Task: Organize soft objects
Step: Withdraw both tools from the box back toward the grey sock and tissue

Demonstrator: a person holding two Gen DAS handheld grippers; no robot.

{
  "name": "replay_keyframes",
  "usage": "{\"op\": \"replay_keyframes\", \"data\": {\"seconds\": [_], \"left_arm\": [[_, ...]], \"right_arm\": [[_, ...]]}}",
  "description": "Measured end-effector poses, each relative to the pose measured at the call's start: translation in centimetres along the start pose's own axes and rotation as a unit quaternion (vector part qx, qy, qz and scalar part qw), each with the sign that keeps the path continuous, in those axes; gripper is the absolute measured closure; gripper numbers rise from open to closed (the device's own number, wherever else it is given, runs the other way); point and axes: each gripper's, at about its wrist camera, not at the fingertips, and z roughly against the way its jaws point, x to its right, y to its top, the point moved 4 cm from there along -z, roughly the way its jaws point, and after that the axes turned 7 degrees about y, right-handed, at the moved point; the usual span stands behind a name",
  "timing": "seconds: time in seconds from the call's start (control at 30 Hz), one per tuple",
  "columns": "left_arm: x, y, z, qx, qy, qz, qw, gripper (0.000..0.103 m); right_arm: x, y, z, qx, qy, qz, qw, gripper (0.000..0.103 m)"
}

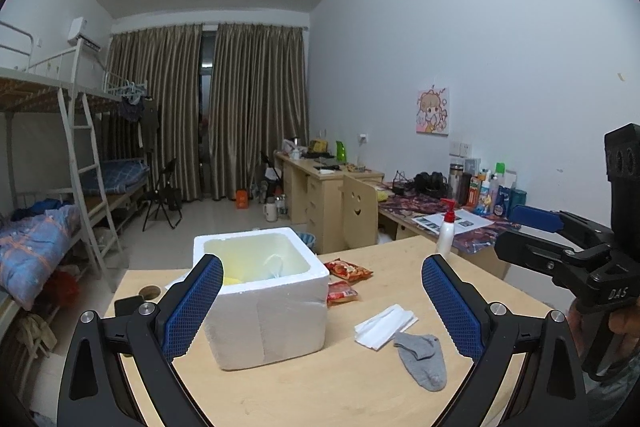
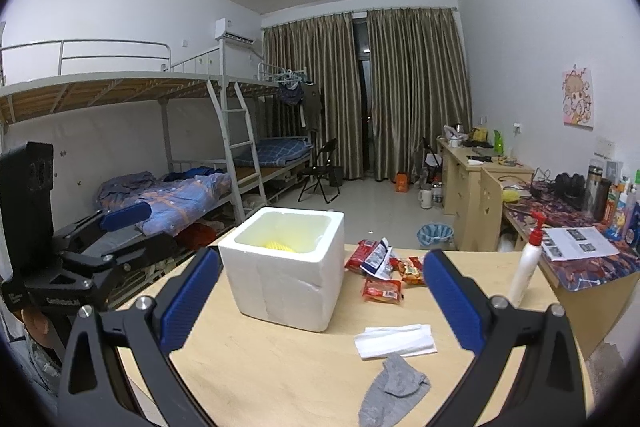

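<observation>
A white foam box (image 1: pixel 268 299) (image 2: pixel 286 271) stands on the wooden table (image 1: pixel 320 387) (image 2: pixel 280 367), with something yellow (image 2: pixel 280 246) inside. A grey sock (image 1: pixel 424 359) (image 2: pixel 394 393) lies flat at the front, just before a folded white tissue (image 1: pixel 386 325) (image 2: pixel 394 341). Red snack packets (image 1: pixel 344 279) (image 2: pixel 384 275) lie right of the box. My left gripper (image 1: pixel 322 307) is open and empty, above the table. My right gripper (image 2: pixel 322 303) is open and empty too. Each shows at the other view's edge.
A white pump bottle (image 1: pixel 446 233) (image 2: pixel 526 263) stands at the table's right. A cluttered desk (image 1: pixel 460 211) (image 2: pixel 580 227) lies beyond it. Bunk beds (image 2: pixel 180 167) line the left wall. A black object (image 1: pixel 128 305) sits at the table's left edge.
</observation>
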Motion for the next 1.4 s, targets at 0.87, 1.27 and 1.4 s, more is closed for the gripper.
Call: {"op": "replay_keyframes", "data": {"seconds": [0.87, 1.27, 1.4], "left_arm": [[2.9, -5.4, -1.4, 0.01, -0.019, -0.013, 0.9997, 0.003], [3.6, -8.2, -2.3, -0.006, -0.027, -0.01, 0.9996, 0.003], [4.0, -9.1, -2.9, -0.019, -0.038, -0.006, 0.9991, 0.003]], "right_arm": [[2.0, -5.5, 1.5, -0.013, -0.044, -0.023, 0.999, 0.0], [2.6, -8.5, 1.4, -0.03, -0.058, -0.036, 0.997, 0.0], [3.0, -9.5, 1.2, -0.036, -0.062, -0.043, 0.997, 0.0]]}}
